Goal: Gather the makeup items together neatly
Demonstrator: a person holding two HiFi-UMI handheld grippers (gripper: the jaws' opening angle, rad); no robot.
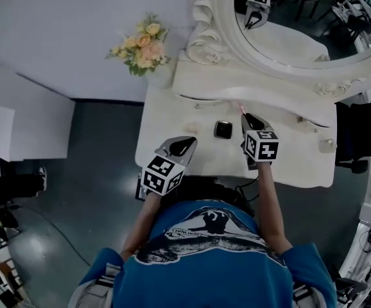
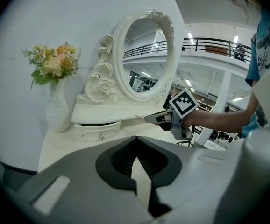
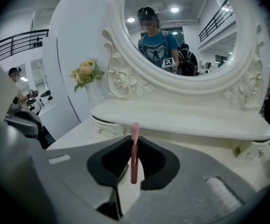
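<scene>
My right gripper (image 1: 244, 117) (image 3: 134, 137) is shut on a slim pink makeup stick (image 3: 134, 158) that stands upright between its jaws, its tip poking out above them. It hovers over the white dressing table (image 1: 166, 117), just in front of the raised shelf (image 3: 181, 118). A black square compact (image 1: 223, 129) lies on the tabletop, left of that gripper. My left gripper (image 1: 189, 142) (image 2: 136, 137) is shut and holds nothing, near the table's front left. In the left gripper view, the right gripper (image 2: 159, 117) appears ahead with the pink stick's tip (image 2: 139, 117) showing.
An oval mirror (image 1: 301, 24) in a carved white frame rises behind the shelf. A white vase of flowers (image 1: 144, 47) stands at the back left corner. A small pale item (image 1: 190, 128) and a small round item (image 1: 327, 145) lie on the tabletop. A drawer (image 2: 97, 129) sits under the shelf.
</scene>
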